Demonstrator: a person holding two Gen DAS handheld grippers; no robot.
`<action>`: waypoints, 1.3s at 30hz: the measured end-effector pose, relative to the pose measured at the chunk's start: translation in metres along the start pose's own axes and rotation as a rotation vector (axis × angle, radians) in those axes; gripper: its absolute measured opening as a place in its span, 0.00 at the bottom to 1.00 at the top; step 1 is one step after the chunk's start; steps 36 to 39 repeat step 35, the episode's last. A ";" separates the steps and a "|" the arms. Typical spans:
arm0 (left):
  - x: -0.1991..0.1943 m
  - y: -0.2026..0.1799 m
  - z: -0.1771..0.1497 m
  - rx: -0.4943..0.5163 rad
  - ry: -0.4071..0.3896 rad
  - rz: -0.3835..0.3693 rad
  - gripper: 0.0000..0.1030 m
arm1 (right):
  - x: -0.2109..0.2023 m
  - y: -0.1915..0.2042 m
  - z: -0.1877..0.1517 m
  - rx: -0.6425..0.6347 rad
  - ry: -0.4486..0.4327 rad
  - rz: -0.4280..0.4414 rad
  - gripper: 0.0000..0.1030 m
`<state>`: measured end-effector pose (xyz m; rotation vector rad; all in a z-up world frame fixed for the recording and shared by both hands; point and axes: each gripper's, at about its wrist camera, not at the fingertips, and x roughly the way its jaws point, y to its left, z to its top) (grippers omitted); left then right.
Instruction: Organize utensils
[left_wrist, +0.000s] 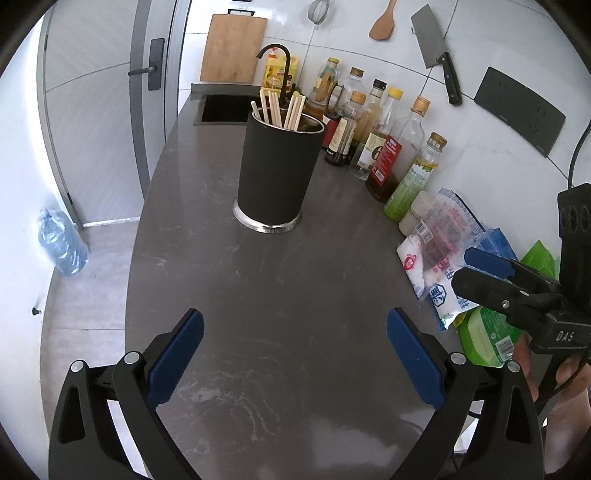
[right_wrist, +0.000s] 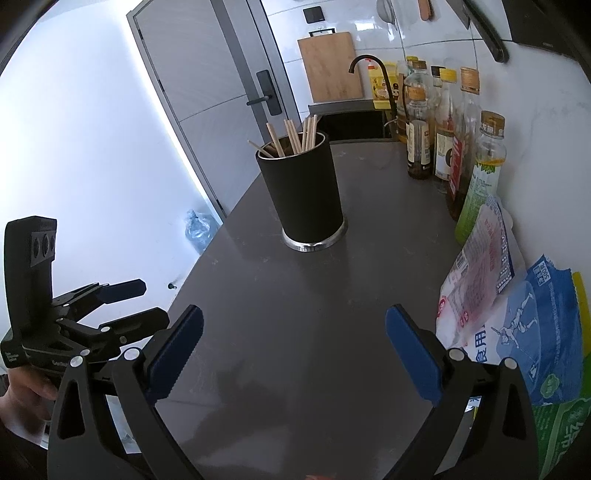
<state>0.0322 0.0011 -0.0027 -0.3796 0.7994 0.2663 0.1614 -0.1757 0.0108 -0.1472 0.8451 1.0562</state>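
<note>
A black cylindrical utensil holder (left_wrist: 275, 170) (right_wrist: 303, 192) with a steel base stands upright on the grey countertop (left_wrist: 295, 288) (right_wrist: 295, 314). Several wooden chopsticks (left_wrist: 280, 109) (right_wrist: 291, 138) stick out of its top. My left gripper (left_wrist: 294, 334) is open with nothing between its blue pads, hovering over the counter short of the holder. My right gripper (right_wrist: 294, 330) is also open and holds nothing, likewise short of the holder. In the left wrist view the right gripper (left_wrist: 469, 266) shows at the right edge; in the right wrist view the left gripper (right_wrist: 151, 299) shows at the left.
Bottles of oil and sauce (left_wrist: 384, 147) (right_wrist: 454, 140) line the wall. Plastic food bags (left_wrist: 443, 251) (right_wrist: 517, 325) lie at the right. A sink (left_wrist: 225, 109) with a black faucet (left_wrist: 277, 66) is behind the holder. A cutting board (left_wrist: 232, 48), a cleaver (left_wrist: 437, 55) and a wooden spatula (left_wrist: 384, 22) hang on the wall.
</note>
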 end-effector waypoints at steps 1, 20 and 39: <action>0.001 0.000 0.000 -0.002 0.000 0.000 0.94 | 0.000 0.000 0.000 0.000 0.001 0.001 0.95; 0.002 0.003 0.001 -0.012 0.014 0.017 0.94 | 0.005 -0.001 0.003 0.008 0.013 -0.001 0.95; 0.002 0.002 0.001 -0.018 0.014 0.023 0.94 | 0.006 -0.002 0.003 0.001 0.017 0.000 0.95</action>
